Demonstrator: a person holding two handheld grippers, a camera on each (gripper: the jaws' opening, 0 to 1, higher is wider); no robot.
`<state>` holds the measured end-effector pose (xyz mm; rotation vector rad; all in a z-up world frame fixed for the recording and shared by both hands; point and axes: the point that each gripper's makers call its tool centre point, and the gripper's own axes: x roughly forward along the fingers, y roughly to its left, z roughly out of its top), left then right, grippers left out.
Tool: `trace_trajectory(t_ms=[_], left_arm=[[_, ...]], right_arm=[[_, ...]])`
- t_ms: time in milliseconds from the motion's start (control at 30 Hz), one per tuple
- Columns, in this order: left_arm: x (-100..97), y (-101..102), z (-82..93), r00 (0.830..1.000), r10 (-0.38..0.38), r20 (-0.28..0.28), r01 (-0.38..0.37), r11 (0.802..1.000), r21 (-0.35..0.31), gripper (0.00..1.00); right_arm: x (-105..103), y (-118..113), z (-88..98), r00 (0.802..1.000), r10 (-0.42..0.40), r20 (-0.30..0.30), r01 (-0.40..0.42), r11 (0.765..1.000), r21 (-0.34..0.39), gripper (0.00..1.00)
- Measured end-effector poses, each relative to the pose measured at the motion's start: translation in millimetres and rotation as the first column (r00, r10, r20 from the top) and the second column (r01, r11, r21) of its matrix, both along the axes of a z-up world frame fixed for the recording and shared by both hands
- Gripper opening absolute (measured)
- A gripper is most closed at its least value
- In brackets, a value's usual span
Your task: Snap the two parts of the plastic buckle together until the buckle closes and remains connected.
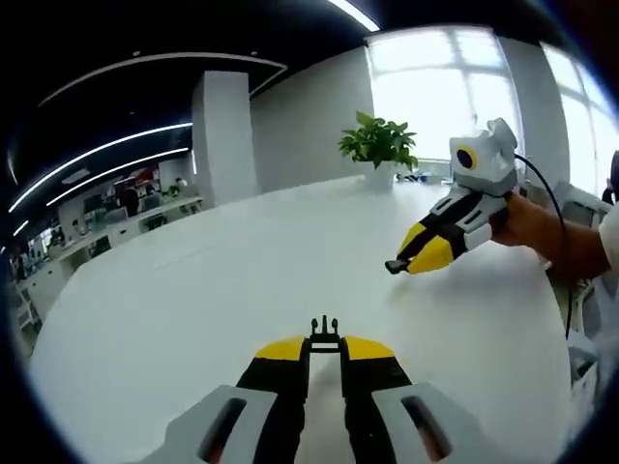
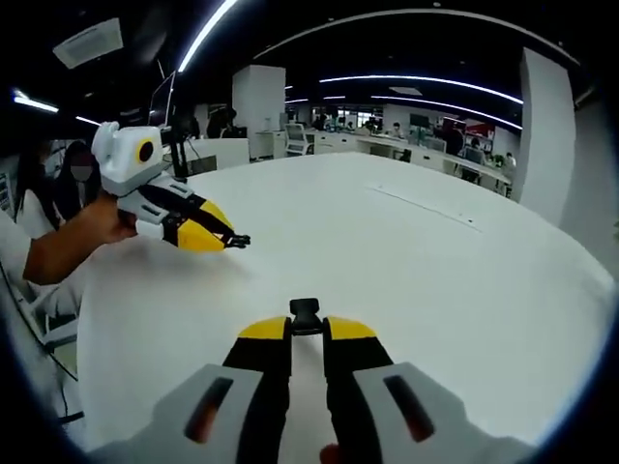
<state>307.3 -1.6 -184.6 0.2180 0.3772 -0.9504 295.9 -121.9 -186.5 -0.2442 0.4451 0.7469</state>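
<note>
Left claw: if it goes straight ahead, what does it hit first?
Probably nothing soon. Beyond the left claw and its buckle part lies only white table; the right claw sits off-line, though depth is unclear.

The left gripper (image 1: 325, 340) has its jaws drawn nearly together, pinching a small black buckle part (image 1: 324, 333) at the tips. The right gripper (image 2: 307, 324) is likewise closed on another black buckle piece (image 2: 305, 314). Each gripper is held up by a hand (image 1: 527, 220), the two apart and angled toward each other above the white table (image 1: 193, 290).
</note>
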Motion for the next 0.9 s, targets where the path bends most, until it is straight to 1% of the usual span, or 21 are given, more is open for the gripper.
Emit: trace_trajectory(t_ms=[67,167,233,333,433,533,567,633,700,767,833,867,900], left_arm=[[-7.6,-3,1.2,0.999,-0.033,-0.011,0.033,0.999,-0.008,0.12],[-21.4,-8,-0.2,0.995,-0.093,-0.019,0.093,0.996,0.013,0.12],[-30.3,-12,-0.7,0.992,-0.125,-0.026,0.126,0.992,0.015,0.12],[-33.7,-12,-3.3,0.991,-0.134,-0.009,0.134,0.991,0.029,0.12],[-37.3,-10,-6.1,0.988,-0.153,-0.019,0.153,0.988,0.025,0.12],[-41.5,-9,-6.8,0.985,-0.173,-0.021,0.174,0.985,0.022,0.12],[-45.1,-8,-6.5,0.980,-0.196,-0.012,0.197,0.980,0.022,0.12],[-49.3,-8,-5.5,0.975,-0.223,-0.017,0.223,0.975,0.008,0.12],[-53.4,-9,-4.4,0.968,-0.249,-0.031,0.249,0.968,-0.014,0.12],[-56.4,-7,-4.9,0.962,-0.271,-0.031,0.271,0.963,-0.014,0.12],[-60.5,-7,-5.6,0.954,-0.298,-0.039,0.298,0.955,-0.014,0.12],[-62.0,-7,-5.1,0.951,-0.308,-0.037,0.307,0.952,-0.015,0.12],[-62.9,-7,-4.7,0.949,-0.315,-0.031,0.315,0.949,-0.013,0.12]], right_arm=[[-5,0,-2.0,1.000,0.018,-0.009,-0.018,1.000,-0.002,0.13],[-14,-1,-4.6,0.999,0.038,-0.009,-0.038,0.999,-0.012,0.13],[-23,-2,-7.5,0.998,0.062,-0.033,-0.062,0.998,0.002,0.13],[-29,-5,-9.3,0.996,0.075,-0.048,-0.074,0.997,0.020,0.13],[-35,-6,-8.5,0.993,0.109,-0.054,-0.106,0.993,0.052,0.13],[-39,-8,-7.0,0.990,0.133,-0.045,-0.130,0.990,0.057,0.13],[-42,-8,-6.4,0.988,0.153,-0.036,-0.151,0.987,0.051,0.13],[-46,-7,-5.9,0.982,0.187,-0.026,-0.186,0.982,0.045,0.13],[-52,-4,-7.2,0.972,0.235,-0.019,-0.235,0.972,0.027,0.13],[-59,-1,-9.9,0.958,0.286,-0.012,-0.286,0.958,-0.002,0.13],[-65,3,-12.9,0.949,0.315,-0.020,-0.316,0.949,-0.011,0.13],[-68,4,-15.6,0.943,0.332,-0.024,-0.333,0.943,-0.028,0.13],[-66,6,-14.4,0.940,0.342,0.000,-0.342,0.939,-0.031,0.13]])
